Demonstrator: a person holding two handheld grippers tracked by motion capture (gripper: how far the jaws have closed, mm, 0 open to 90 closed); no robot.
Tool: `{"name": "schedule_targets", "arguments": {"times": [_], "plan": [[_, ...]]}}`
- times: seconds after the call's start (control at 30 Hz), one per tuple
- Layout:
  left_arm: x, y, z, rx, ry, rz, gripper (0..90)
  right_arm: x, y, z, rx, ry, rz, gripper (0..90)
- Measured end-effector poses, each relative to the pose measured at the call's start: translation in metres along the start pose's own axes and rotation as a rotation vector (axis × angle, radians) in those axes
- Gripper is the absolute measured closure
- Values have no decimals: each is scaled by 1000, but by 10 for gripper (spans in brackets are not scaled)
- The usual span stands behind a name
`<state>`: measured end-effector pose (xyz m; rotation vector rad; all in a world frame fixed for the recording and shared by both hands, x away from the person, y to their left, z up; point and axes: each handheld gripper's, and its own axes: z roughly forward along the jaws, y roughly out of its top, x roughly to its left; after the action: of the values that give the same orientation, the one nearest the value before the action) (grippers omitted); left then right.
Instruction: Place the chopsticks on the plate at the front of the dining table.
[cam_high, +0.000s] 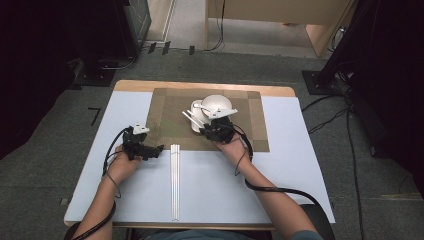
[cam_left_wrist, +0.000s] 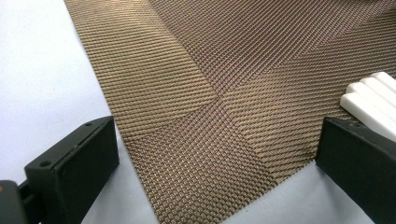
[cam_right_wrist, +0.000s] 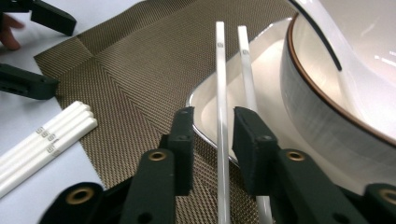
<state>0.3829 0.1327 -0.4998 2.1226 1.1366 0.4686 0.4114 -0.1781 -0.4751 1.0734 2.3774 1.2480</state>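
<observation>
At left, the left gripper (cam_high: 155, 150) rests wide open and empty at the woven placemat's (cam_high: 170, 120) corner; the right gripper (cam_right_wrist: 212, 135), jaws slightly parted, straddles a white chopstick (cam_right_wrist: 220, 93) lying across the plate (cam_right_wrist: 261, 79).

Left gripper (cam_left_wrist: 212, 154) sits w/ jaws wide apart, one black jaw at 8 o'clock, the other at 4 o'clock, nothing btwn them but surface. Brown woven placemat (cam_left_wrist: 219, 84) fills centre to 12 o'clock (its corner pointing toward 6). White chopsticks (cam_left_wrist: 369, 100) lie at 3 o'clock on the mat. Pale table (cam_left_wrist: 37, 74) shows at 9 o'clock.
</observation>
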Motion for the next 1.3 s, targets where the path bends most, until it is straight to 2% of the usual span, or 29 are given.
{"name": "schedule_targets", "arguments": {"times": [0.07,0.2,0.23,0.33,0.43,0.6,0.7,0.83,0.97,1.13,1.2,1.3], "plan": [[0,0,0,0,0,0,0,1,1,-2,-12,10,-14,635],[0,0,0,1,2,-1,0,2,2,-3,-32,47,5,531],[0,0,0,1,2,-1,0,3,2,-3,-35,73,-2,499],[0,0,0,2,4,-3,0,7,2,-1,-49,108,-65,404],[-1,0,0,2,6,-4,0,9,3,0,-35,124,-56,358],[-2,0,-1,3,14,-9,0,11,4,-2,-8,99,-72,306],[-2,0,-1,5,20,-16,0,13,4,-3,-6,92,-97,302],[-3,0,-1,6,21,-17,0,15,3,-3,9,65,-116,300],[-3,0,-1,5,20,-18,0,16,1,-4,26,36,-155,291],[-2,0,-1,8,19,-19,0,13,-2,-5,18,30,-134,291],[-2,1,-1,11,18,-18,0,13,-3,-6,14,27,-143,291],[-3,2,-2,0,-13,-39,0,14,-3,-7,13,21,-151,291]]}}
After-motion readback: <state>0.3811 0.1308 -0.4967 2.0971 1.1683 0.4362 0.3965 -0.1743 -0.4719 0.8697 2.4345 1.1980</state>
